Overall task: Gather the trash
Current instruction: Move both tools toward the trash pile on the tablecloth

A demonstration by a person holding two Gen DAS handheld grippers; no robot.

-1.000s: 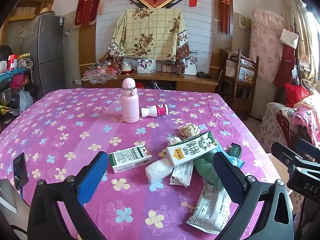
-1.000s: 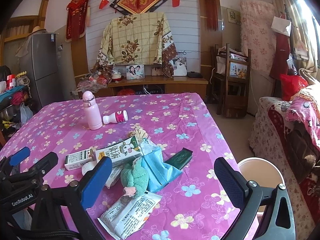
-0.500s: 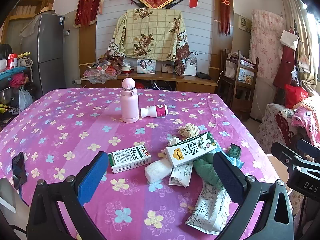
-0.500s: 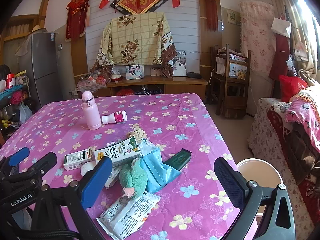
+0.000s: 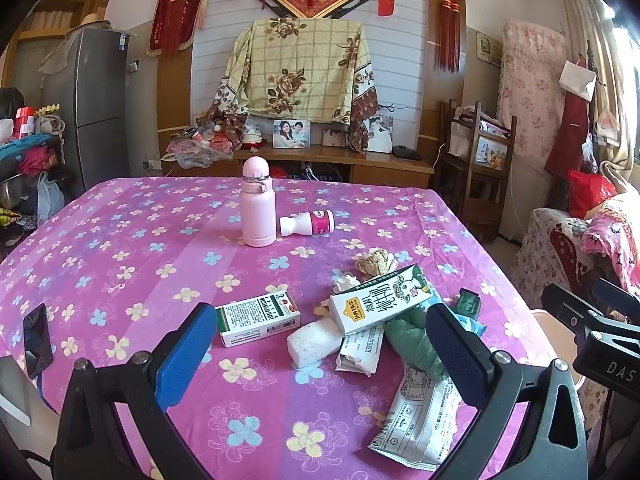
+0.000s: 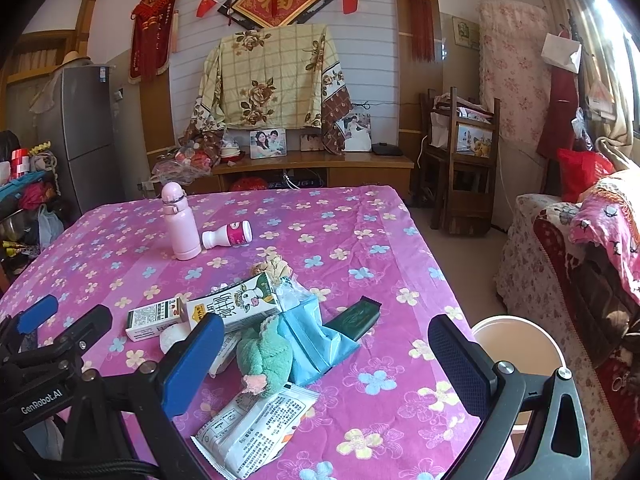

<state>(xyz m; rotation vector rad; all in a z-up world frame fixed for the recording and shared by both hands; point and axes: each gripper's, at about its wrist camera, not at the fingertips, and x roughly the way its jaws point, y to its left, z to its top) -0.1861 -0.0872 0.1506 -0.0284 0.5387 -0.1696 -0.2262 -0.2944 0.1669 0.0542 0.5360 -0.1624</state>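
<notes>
Trash lies in a heap on the pink flowered tablecloth: a white milk carton [image 5: 380,300] [image 6: 236,306], a small green-and-white box [image 5: 258,318] [image 6: 154,317], a white wrapper [image 5: 420,420] [image 6: 256,420], crumpled paper [image 5: 376,261], a blue packet [image 6: 316,340], a dark green packet [image 6: 356,318] and a green plush toy [image 6: 264,356]. My left gripper [image 5: 320,354] is open and empty, hovering just before the heap. My right gripper [image 6: 326,364] is open and empty above the heap's near right side.
A pink bottle [image 5: 258,208] stands mid-table with a small white-and-pink bottle [image 5: 308,224] lying beside it. A round bin [image 6: 516,350] stands on the floor right of the table. A phone [image 5: 37,340] lies at the table's left edge. A sofa [image 6: 580,260] is at right.
Both grippers have drifted very slightly; the view of the heap is almost unchanged. Nothing was grasped or moved.
</notes>
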